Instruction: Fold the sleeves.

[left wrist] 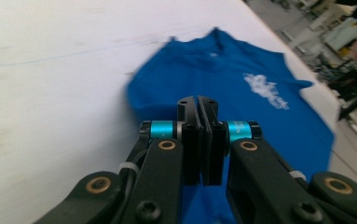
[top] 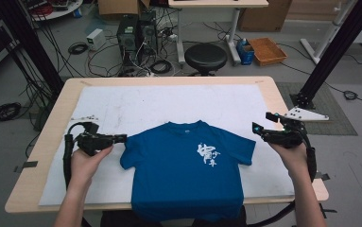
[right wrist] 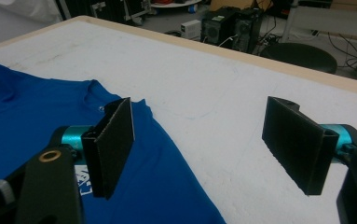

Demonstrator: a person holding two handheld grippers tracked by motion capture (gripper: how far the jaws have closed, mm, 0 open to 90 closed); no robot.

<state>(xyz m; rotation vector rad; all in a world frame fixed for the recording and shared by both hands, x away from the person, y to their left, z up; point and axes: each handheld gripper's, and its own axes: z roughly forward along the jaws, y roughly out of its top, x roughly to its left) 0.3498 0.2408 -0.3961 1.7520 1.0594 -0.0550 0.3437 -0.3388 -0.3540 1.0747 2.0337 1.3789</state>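
A blue t-shirt with a white print lies face up on the white sheet, its hem hanging over the near table edge. My left gripper is at the edge of the shirt's left sleeve. In the left gripper view its jaws are pressed together, with blue cloth running under them, so it is shut on the sleeve edge. My right gripper is held open just beyond the right sleeve. In the right gripper view its pads stand wide apart over bare sheet, holding nothing.
The wooden table carries a white sheet with bare room behind the shirt. A few small bits lie at the sheet's left edge. Beyond the table stand a black stool, computer towers and floor cables.
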